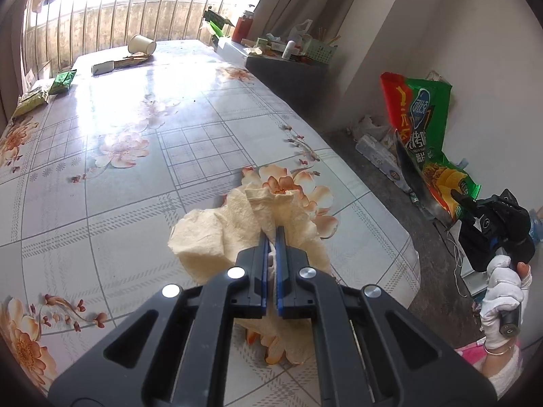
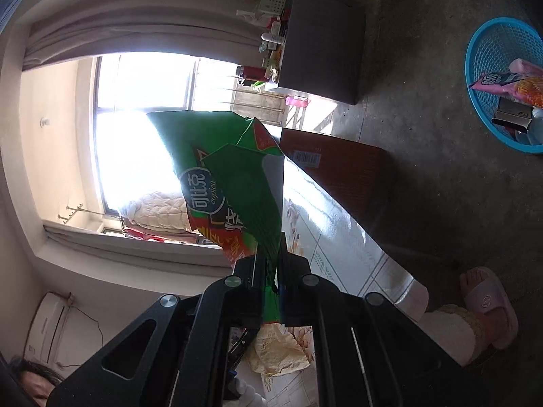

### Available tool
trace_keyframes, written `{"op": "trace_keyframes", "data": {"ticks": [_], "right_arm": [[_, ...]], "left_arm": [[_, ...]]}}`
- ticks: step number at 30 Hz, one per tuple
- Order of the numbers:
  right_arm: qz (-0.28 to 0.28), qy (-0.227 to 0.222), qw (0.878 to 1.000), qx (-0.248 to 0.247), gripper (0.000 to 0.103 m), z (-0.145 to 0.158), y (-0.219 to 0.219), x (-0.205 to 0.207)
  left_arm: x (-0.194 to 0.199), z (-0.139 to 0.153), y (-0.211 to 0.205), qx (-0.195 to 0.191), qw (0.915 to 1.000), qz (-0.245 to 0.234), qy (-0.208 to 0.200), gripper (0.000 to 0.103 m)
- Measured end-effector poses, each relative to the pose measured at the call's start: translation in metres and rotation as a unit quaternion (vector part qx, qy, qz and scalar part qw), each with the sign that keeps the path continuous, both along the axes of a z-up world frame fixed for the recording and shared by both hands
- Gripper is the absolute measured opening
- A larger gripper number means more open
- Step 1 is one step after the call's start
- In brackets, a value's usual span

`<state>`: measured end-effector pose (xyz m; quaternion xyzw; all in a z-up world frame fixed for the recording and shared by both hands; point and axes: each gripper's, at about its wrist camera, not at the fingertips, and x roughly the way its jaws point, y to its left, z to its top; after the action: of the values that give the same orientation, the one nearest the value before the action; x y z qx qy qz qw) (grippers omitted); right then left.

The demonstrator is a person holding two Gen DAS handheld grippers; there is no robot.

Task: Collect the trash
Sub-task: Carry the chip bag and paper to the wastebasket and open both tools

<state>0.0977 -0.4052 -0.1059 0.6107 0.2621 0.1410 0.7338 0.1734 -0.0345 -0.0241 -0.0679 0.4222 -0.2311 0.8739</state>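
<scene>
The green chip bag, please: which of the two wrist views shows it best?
The left wrist view: the green chip bag hangs whole off the table's edge, pinched by the right gripper. The right wrist view shows the bag close up, backlit by the window and partly behind its own fingers.

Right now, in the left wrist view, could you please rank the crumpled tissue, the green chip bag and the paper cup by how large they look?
1. Crumpled tissue, largest, though it lies nearest the camera, pinched in the left tongs.
2. Green chip bag, held by the right tongs.
3. Paper cup, smallest, tipped over at the table's far end.
</scene>
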Motion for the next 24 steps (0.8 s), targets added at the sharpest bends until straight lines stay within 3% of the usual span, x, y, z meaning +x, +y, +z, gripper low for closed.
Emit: {"op": "trace_keyframes", "data": {"ticks": [6,12,17,24], "right_arm": [[-0.087,-0.003,0.996,0.007,0.006,-0.002,-0.063,-0.065],[-0.166,0.002,0.986,0.033,0.006,-0.023,-0.117,-0.115],[-0.216,0.027,0.974,0.068,0.006,-0.06,-0.15,-0.141],[-0.244,0.075,0.96,0.115,0.006,-0.122,-0.178,-0.14]], "left_arm": [[0.004,0.033,-0.059,-0.014,0.9975,-0.063,-0.029,0.002],[0.01,0.051,-0.15,-0.025,0.9889,-0.143,-0.033,0.002],[0.023,0.038,-0.235,-0.033,0.9797,-0.198,0.008,0.002],[0.033,-0.001,-0.334,0.003,0.9696,-0.241,0.043,0.002]]}}
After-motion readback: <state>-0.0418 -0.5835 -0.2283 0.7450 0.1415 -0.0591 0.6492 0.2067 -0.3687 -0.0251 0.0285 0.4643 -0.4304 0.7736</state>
